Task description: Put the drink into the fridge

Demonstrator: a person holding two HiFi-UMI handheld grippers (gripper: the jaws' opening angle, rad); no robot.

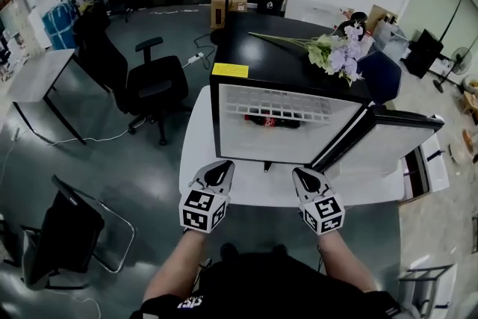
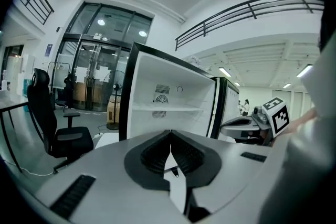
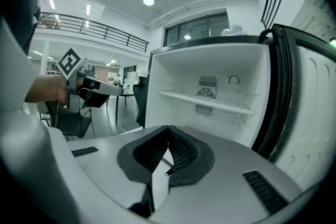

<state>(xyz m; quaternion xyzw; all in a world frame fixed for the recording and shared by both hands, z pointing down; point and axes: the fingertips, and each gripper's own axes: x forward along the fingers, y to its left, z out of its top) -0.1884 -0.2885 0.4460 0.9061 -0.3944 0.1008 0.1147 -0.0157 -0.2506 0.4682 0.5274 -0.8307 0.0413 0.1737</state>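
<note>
The drink, a dark cola bottle [image 1: 272,121] with a red label, lies on its side under the white wire shelf inside the black mini fridge [image 1: 224,104]. The fridge door [image 1: 385,137] stands swung open to the right. My left gripper [image 1: 222,169] and right gripper [image 1: 302,174] hover side by side over the white table [image 1: 196,149], just in front of the fridge opening. Both are shut with nothing between their pads [image 2: 157,152] [image 3: 181,152]. Both gripper views look into the white fridge interior [image 2: 168,97] [image 3: 210,92]; the bottle does not show there.
A bunch of pale flowers [image 1: 336,52] lies on the fridge's black top, and a yellow label [image 1: 230,70] sits at its front left corner. A black office chair [image 1: 153,86] stands left of the table. Another chair [image 1: 67,235] is at the lower left.
</note>
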